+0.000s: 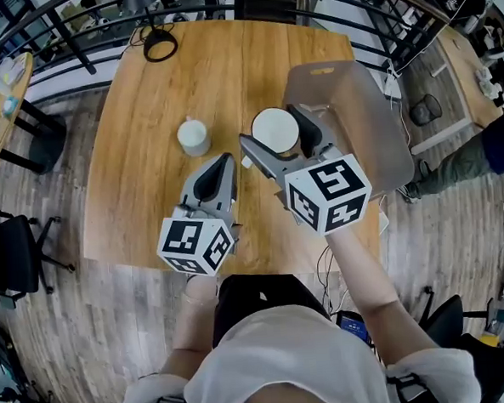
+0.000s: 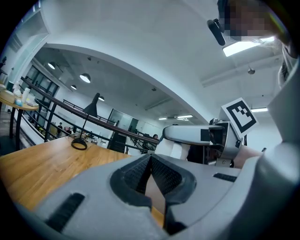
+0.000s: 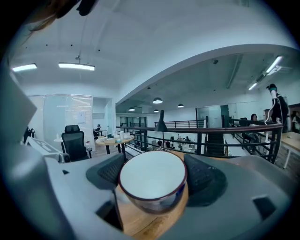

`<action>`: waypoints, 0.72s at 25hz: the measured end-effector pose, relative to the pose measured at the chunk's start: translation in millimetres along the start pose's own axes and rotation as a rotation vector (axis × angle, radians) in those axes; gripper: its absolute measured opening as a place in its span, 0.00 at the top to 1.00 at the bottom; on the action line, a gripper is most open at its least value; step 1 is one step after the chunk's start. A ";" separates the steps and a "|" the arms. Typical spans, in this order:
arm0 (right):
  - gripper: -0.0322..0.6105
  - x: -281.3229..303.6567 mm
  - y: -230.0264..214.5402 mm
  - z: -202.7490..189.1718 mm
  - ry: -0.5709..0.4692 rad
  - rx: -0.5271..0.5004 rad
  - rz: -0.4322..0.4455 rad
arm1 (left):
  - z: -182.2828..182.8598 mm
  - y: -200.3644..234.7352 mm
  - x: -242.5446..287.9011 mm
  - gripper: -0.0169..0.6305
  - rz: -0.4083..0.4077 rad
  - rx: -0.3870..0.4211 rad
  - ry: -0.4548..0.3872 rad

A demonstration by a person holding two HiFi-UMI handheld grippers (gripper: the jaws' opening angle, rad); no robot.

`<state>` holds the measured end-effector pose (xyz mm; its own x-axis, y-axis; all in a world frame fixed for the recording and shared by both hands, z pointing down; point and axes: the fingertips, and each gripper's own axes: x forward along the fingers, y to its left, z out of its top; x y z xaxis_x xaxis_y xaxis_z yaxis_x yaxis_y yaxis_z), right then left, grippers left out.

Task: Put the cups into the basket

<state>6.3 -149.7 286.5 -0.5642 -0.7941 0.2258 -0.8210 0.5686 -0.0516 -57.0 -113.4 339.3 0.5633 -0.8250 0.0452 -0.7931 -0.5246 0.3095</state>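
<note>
My right gripper (image 1: 273, 129) is shut on a white cup (image 1: 275, 132) with a dark rim, held above the wooden table (image 1: 150, 203). In the right gripper view that cup (image 3: 152, 180) sits tilted between the two pads (image 3: 199, 173), its mouth toward the camera. A second white cup (image 1: 194, 137) stands on the table to the left of it. My left gripper (image 1: 223, 161) hovers nearer to me with its jaws together and nothing in them; its tips (image 2: 150, 158) meet in its own view. A grey translucent basket (image 1: 375, 121) stands just right of the held cup.
A black lamp base with a cable (image 1: 159, 44) sits at the table's far edge. A railing (image 1: 96, 14) runs behind the table. An office chair (image 1: 8, 254) stands at the left, a round table (image 1: 3, 92) beyond it, and a person's legs (image 1: 454, 167) at the right.
</note>
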 end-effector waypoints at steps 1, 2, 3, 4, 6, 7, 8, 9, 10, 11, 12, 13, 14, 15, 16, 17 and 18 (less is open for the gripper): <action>0.34 -2.6 -3.6 2.0 -0.004 0.004 -0.005 | 0.7 -4.9 4.0 0.96 -0.011 0.003 -0.001; 0.34 -5.3 -7.5 3.8 -0.009 0.008 -0.011 | 1.4 -9.8 7.7 0.96 -0.022 0.005 -0.002; 0.34 -8.3 -12.2 5.3 -0.013 0.011 -0.019 | 1.9 -14.3 11.2 0.96 -0.031 0.006 -0.003; 0.34 -11.7 -17.4 6.7 -0.018 0.011 -0.030 | 2.5 -18.7 14.8 0.96 -0.039 0.008 -0.005; 0.34 -19.2 -29.4 9.6 -0.026 0.007 -0.055 | 3.3 -26.9 22.2 0.96 -0.056 0.013 -0.008; 0.34 -23.1 -35.8 11.0 -0.030 0.006 -0.067 | 3.4 -31.0 26.2 0.96 -0.066 0.016 -0.008; 0.34 -27.2 -42.3 12.2 -0.033 0.007 -0.080 | 3.3 -35.3 30.4 0.96 -0.076 0.018 -0.007; 0.34 -31.3 -48.9 13.1 -0.036 0.009 -0.092 | 3.1 -39.8 34.8 0.96 -0.086 0.020 -0.006; 0.34 -35.3 -55.4 13.7 -0.038 0.010 -0.104 | 3.0 -44.6 39.5 0.96 -0.097 0.021 -0.004; 0.34 -39.0 -61.7 14.0 -0.039 0.012 -0.115 | 2.8 -49.4 44.2 0.96 -0.108 0.023 -0.003; 0.34 -42.6 -67.5 13.9 -0.040 0.014 -0.126 | 2.5 -54.0 48.8 0.96 -0.118 0.024 -0.001; 0.34 -46.2 -73.1 13.5 -0.040 0.015 -0.136 | 2.0 -58.4 53.2 0.96 -0.127 0.025 0.001; 0.34 -49.9 -78.5 12.6 -0.040 0.017 -0.146 | 1.1 -62.7 57.6 0.96 -0.136 0.026 0.003; 0.34 -53.7 -84.1 11.5 -0.039 0.019 -0.156 | 0.0 -67.0 62.0 0.96 -0.146 0.027 0.006; 0.34 -57.8 -89.8 10.3 -0.039 0.020 -0.167 | -1.3 -71.5 66.2 0.96 -0.156 0.027 0.009; 0.34 -61.9 -95.4 9.0 -0.038 0.022 -0.179 | -2.7 -76.2 70.3 0.96 -0.167 0.028 0.012; 0.34 -66.0 -100.9 7.8 -0.038 0.024 -0.192 | -4.2 -80.8 74.1 0.96 -0.179 0.029 0.016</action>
<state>125.7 -156.4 269.1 -0.3999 -0.8951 0.1969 -0.9153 0.4014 -0.0343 49.8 -131.3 321.7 0.6994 -0.7147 0.0066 -0.6862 -0.6688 0.2860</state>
